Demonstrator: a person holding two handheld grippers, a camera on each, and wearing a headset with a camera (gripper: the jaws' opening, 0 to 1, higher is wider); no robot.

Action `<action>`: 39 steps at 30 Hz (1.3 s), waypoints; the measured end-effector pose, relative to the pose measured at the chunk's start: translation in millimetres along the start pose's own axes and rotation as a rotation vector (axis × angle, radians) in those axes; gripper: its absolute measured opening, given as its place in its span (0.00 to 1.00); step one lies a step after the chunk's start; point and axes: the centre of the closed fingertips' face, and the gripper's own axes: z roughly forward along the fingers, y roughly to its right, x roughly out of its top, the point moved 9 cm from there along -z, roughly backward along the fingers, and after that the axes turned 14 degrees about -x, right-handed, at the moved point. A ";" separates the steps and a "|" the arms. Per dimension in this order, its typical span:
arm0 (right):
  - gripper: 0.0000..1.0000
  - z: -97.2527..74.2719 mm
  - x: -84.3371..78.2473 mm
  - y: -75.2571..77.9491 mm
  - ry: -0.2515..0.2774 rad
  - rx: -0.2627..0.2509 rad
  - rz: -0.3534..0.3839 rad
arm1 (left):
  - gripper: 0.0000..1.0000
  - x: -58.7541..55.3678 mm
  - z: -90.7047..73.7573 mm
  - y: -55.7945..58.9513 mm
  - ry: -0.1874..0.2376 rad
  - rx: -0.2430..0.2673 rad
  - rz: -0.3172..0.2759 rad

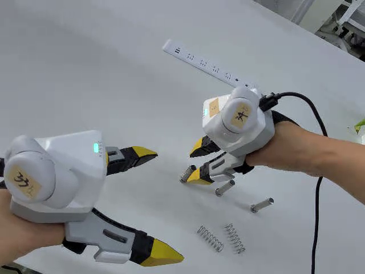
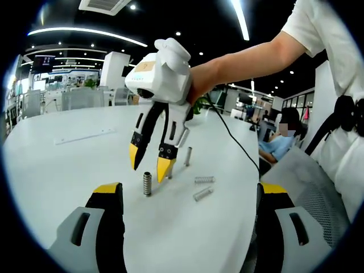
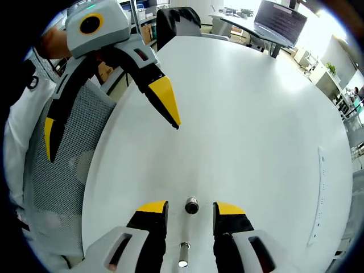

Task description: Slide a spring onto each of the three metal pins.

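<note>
Left gripper point(image 1: 153, 203): jaws spread wide, nothing between them, held above the table.
Right gripper point(image 1: 195, 164): jaws apart and gripping nothing, tips just above the sprung pin, one to each side.
Table point(image 1: 85, 74): white, plain.
Power strip point(image 1: 208, 64): lies flat beyond the right gripper.
Sprung pin point(image 1: 187, 173): upright, a spring around it.
Bare pins point(image 1: 224, 188): two, standing just beside the sprung pin.
Loose springs point(image 1: 210, 238): two, lying flat side by side near the bare pins.

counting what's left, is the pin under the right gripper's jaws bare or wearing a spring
Wearing a spring: coils wrap the upright pin below the right gripper, whose jaws stand open.
</note>
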 end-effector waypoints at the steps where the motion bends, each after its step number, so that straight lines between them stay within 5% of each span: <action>1: 0.30 -2.5 -0.6 -0.7 0.007 -0.003 0.004 | 0.97 0.3 0.0 0.2 -0.002 -0.001 0.002; 16: 0.53 -60.5 -34.5 -23.8 0.189 -0.113 0.164 | 0.97 7.8 -3.2 3.6 -0.063 -0.007 0.022; 28: 0.69 -104.7 -98.2 -63.5 0.309 -0.217 0.391 | 0.96 16.4 5.5 5.4 -0.139 -0.046 0.059; 33: 0.83 -112.6 -131.6 -82.7 0.364 -0.225 0.481 | 0.95 19.0 12.5 7.7 -0.175 -0.073 0.077; 39: 0.87 -114.4 -159.4 -106.8 0.399 -0.254 0.557 | 0.94 21.1 22.0 11.6 -0.218 -0.104 0.094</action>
